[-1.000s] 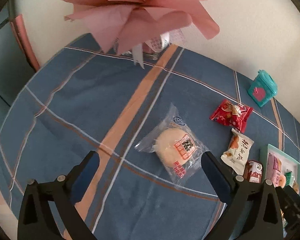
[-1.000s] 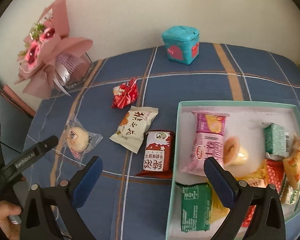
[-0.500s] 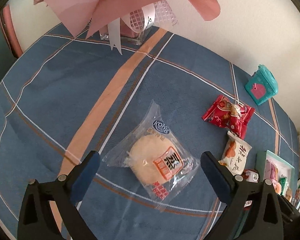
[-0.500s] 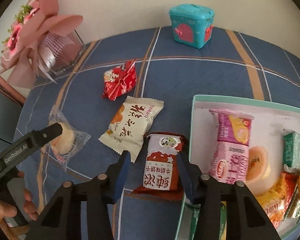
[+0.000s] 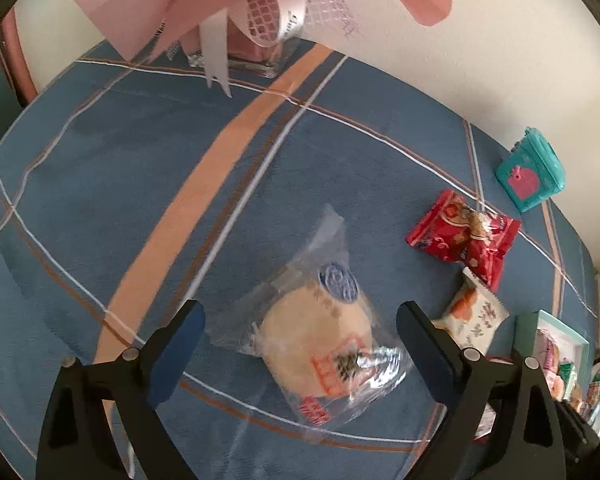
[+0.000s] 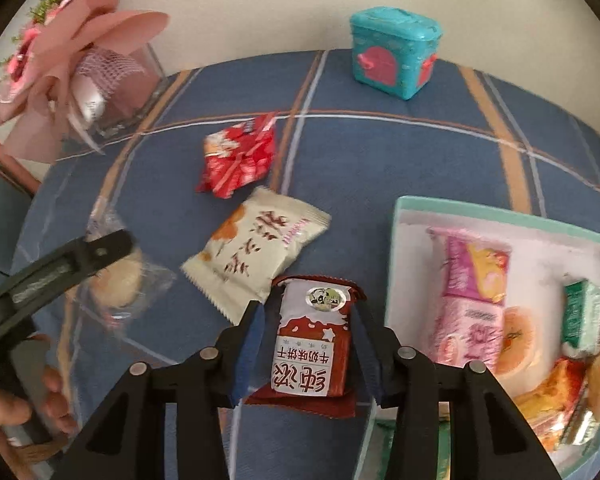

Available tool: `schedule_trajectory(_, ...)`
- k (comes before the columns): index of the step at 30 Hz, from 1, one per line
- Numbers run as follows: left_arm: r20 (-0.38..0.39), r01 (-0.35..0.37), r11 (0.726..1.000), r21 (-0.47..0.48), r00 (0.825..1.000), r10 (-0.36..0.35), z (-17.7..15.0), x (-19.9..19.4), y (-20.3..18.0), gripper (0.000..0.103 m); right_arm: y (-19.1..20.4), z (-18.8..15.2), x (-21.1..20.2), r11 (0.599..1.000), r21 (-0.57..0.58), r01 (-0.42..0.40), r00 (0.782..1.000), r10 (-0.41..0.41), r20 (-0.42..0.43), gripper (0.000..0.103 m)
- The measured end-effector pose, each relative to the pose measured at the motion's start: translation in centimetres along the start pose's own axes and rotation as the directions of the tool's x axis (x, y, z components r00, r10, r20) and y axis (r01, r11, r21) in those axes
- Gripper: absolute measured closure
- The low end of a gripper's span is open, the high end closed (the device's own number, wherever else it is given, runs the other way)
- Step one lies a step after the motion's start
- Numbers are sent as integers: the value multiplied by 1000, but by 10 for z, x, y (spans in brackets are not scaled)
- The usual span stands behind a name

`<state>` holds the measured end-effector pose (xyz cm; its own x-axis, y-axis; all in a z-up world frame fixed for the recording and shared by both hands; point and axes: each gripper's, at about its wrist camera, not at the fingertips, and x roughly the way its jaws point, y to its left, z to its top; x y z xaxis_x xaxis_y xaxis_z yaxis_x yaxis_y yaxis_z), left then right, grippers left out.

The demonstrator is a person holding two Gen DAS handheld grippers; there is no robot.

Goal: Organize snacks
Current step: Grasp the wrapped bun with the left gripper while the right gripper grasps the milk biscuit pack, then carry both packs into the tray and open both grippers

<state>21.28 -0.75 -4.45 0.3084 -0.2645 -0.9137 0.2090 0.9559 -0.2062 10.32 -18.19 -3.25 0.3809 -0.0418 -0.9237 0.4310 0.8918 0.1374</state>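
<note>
Matt woven tablecloth (image 5: 148,184) (checked), glossy clear plastic round-cake wrapper (image 5: 332,280), shiny foil red packet (image 6: 238,156).

A: Where do the loose snacks lie?
B: On the tablecloth (image 6: 380,152), left of the tray (image 6: 398,240). The biscuit pack (image 6: 312,354) is just beside the tray; the cream packet (image 6: 256,248) is left of and behind it, the crinkled packet (image 6: 238,156) farther back.

A: And the clear-wrapped cake (image 5: 320,344)?
B: Farthest left. The bouquet (image 6: 60,64) and small box (image 6: 392,52) stand at the back.
</note>
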Motion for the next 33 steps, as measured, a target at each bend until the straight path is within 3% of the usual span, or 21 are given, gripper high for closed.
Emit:
schedule_trajectory(6, 2, 7, 1000, 22, 1000, -7, 1, 2, -8, 7, 1, -1, 3, 1000, 9, 12, 1000, -12, -12, 56)
schedule_trajectory(10, -22, 1, 999, 32, 1000, 0, -2, 7, -10, 18, 4, -11, 10, 1000, -11, 24, 999, -25, -35, 57)
schedule_trajectory(17, -30, 12, 999, 32, 1000, -11, -10, 3, -7, 27, 3, -18, 11, 999, -8, 40, 999, -40, -34, 61)
schedule_trajectory(26, -43, 44, 999, 25, 998, -43, -23, -15, -9, 32, 2, -34, -25, 1000, 23, 7, 1000, -7, 18, 61)
schedule_trajectory(33, 0, 39, 998, 40, 999, -39, -33, -45, -17, 32, -18, -36, -58, 996, 83, -32, 997, 25, 75, 61)
